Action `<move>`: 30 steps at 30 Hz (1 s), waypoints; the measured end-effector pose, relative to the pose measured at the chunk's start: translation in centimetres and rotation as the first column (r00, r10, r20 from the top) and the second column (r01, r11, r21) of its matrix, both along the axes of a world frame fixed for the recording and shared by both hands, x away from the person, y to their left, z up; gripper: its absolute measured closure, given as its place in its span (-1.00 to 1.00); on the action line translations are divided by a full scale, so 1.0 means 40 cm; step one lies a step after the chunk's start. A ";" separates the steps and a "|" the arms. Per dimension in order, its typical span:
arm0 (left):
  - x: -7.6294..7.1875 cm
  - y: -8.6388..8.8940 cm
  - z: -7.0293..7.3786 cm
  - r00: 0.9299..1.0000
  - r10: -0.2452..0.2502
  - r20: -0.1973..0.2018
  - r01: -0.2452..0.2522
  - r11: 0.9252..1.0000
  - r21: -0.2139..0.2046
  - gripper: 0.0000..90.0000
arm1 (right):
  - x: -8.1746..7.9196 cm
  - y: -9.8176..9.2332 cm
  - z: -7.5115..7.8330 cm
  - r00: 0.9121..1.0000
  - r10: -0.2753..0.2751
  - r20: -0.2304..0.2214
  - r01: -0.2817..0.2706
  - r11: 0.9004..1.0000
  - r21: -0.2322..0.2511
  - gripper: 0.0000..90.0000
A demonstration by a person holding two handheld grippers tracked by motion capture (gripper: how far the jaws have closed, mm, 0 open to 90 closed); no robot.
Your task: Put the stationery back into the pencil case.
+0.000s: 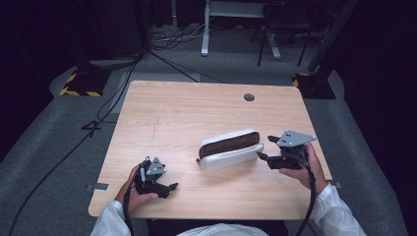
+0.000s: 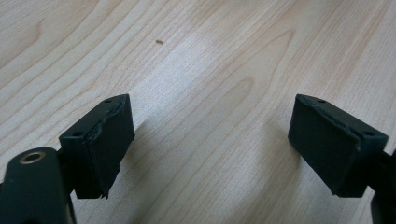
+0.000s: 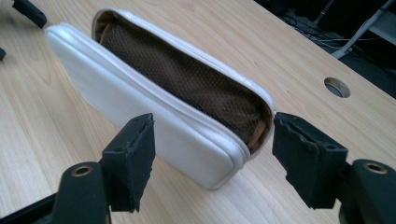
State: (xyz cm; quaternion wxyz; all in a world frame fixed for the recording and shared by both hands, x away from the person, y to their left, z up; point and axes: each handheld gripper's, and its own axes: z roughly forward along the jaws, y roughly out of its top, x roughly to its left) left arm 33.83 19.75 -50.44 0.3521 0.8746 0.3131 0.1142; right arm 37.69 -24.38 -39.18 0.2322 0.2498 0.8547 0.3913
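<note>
Wooden table point(image 1: 162, 113): far half bare, round cable hole point(image 1: 249, 97) near far edge. White case point(image 1: 229, 150), unzipped, brown mesh lining showing, lies right of centre, well inside all edges. Right gripper point(image 1: 262, 148) at case's right end near table's right edge; jaws apart, straddling that end, pads not pressing. Left gripper point(image 1: 173, 187) near front edge, jaws wide apart over bare wood, well apart from case. Floor beyond: cables, stand bases.
</note>
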 end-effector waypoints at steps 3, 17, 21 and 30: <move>0.000 0.000 0.000 1.000 0.000 0.000 0.000 1.000 0.000 -0.67 | -0.008 -0.015 -0.004 1.000 -0.002 0.004 0.002 1.000 0.001 -0.32; 0.001 0.000 0.000 1.000 -0.002 0.000 0.002 1.000 0.001 -0.67 | -0.033 -0.096 -0.058 0.999 -0.032 -0.014 0.031 0.998 -0.063 -0.36; 0.001 0.000 0.000 1.000 -0.002 0.002 0.002 1.000 0.000 -0.67 | -0.038 -0.131 -0.088 0.998 -0.056 -0.035 0.052 0.994 -0.095 -0.36; 0.001 0.000 0.000 1.000 -0.002 0.001 0.002 1.000 0.000 -0.67 | -0.050 -0.202 -0.157 0.992 -0.103 -0.073 0.094 0.989 -0.117 -0.38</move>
